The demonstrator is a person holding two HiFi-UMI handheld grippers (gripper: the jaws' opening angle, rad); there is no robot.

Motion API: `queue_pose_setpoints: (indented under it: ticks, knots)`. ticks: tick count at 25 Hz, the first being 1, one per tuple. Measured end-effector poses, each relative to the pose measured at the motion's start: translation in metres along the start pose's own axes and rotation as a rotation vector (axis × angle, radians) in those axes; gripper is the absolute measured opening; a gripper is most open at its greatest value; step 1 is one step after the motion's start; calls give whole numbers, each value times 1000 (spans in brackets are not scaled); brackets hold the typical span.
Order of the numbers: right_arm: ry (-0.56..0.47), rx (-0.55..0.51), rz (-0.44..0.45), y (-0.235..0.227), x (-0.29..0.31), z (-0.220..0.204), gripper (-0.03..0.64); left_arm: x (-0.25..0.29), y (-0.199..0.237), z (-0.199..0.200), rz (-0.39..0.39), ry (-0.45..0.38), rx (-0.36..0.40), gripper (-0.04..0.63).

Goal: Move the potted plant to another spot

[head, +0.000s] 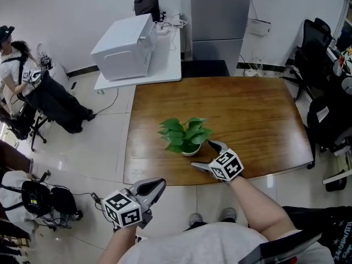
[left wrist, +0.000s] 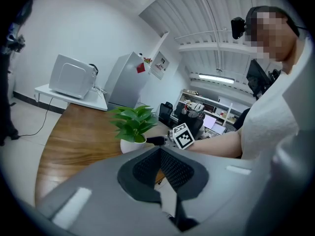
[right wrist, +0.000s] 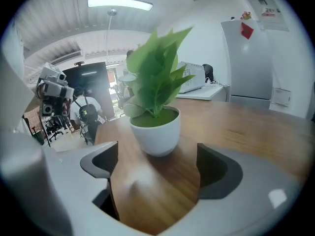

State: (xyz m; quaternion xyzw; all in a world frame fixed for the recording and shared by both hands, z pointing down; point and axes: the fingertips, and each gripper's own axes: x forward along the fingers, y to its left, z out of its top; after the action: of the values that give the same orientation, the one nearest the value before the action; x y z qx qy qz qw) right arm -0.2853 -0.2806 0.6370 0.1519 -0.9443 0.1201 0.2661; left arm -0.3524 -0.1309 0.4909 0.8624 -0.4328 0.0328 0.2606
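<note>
The potted plant [head: 185, 135] has green leaves in a small white pot and stands near the front edge of the wooden table [head: 253, 114]. My right gripper [head: 206, 155] is open just to the pot's right, low over the table. In the right gripper view the pot [right wrist: 156, 131] sits just ahead of the spread fingers [right wrist: 101, 163], with no contact. My left gripper [head: 154, 186] is shut and empty, held off the table's front left corner. In the left gripper view the pads [left wrist: 170, 167] meet, and the plant [left wrist: 132, 124] shows beyond them.
A white side table with a white boxy appliance [head: 125, 48] stands at the back left, beside a grey fridge [head: 220, 15]. Office chairs [head: 316, 43] crowd the right side. A seated person [head: 22, 76] and bags [head: 38, 199] are on the left.
</note>
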Motion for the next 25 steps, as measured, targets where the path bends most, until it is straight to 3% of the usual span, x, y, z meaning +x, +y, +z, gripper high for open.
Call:
queue_pose_setpoints:
  ticks: [14, 16, 25]
  knots:
    - [-207, 54, 41, 71, -110, 26, 162, 6, -40, -5, -85, -18, 27, -14]
    - [-235, 53, 45, 88, -125, 25, 104, 2, -55, -11, -92, -12, 33, -13]
    - [-341, 27, 56, 188, -221, -19, 6, -26, -168, -72, -120, -9, 67, -12]
